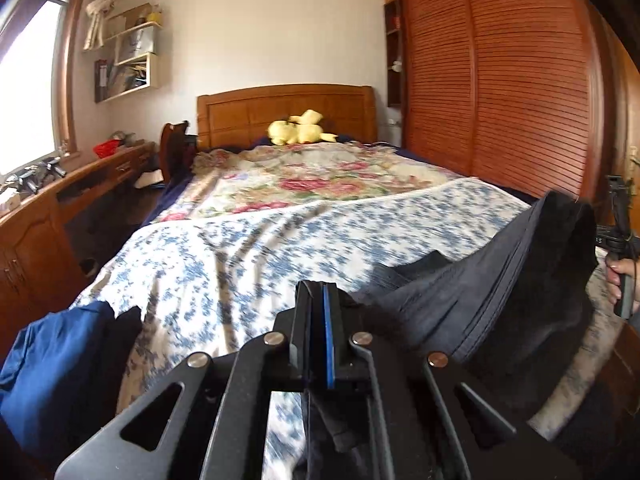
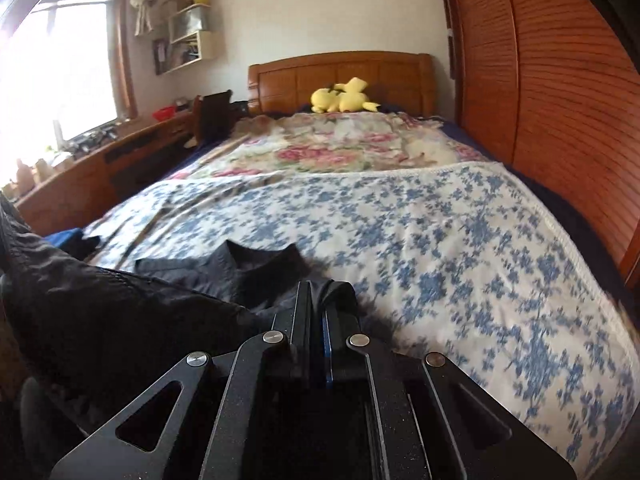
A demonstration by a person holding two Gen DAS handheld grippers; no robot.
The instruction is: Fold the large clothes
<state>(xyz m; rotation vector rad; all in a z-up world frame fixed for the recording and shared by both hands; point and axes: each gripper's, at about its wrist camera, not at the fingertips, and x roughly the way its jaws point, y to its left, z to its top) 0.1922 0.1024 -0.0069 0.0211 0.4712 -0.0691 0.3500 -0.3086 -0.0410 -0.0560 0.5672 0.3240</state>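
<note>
A large dark navy garment (image 1: 500, 280) lies at the near end of the bed, partly lifted. My left gripper (image 1: 320, 292) is shut on an edge of it; fabric hangs down between the fingers. The garment rises to the right toward the other hand-held gripper (image 1: 620, 240). In the right wrist view my right gripper (image 2: 322, 292) is shut on the same dark garment (image 2: 160, 304), whose collar part (image 2: 260, 264) rests on the blue-flowered sheet (image 2: 440, 240) just ahead of the fingers.
The bed (image 1: 288, 112) has a rose quilt (image 1: 312, 176) and a yellow plush toy (image 1: 298, 130) by the headboard. A blue cloth (image 1: 60, 360) lies at the near left corner. A wooden desk (image 1: 60, 200) runs left; a slatted wardrobe (image 1: 520, 80) stands right.
</note>
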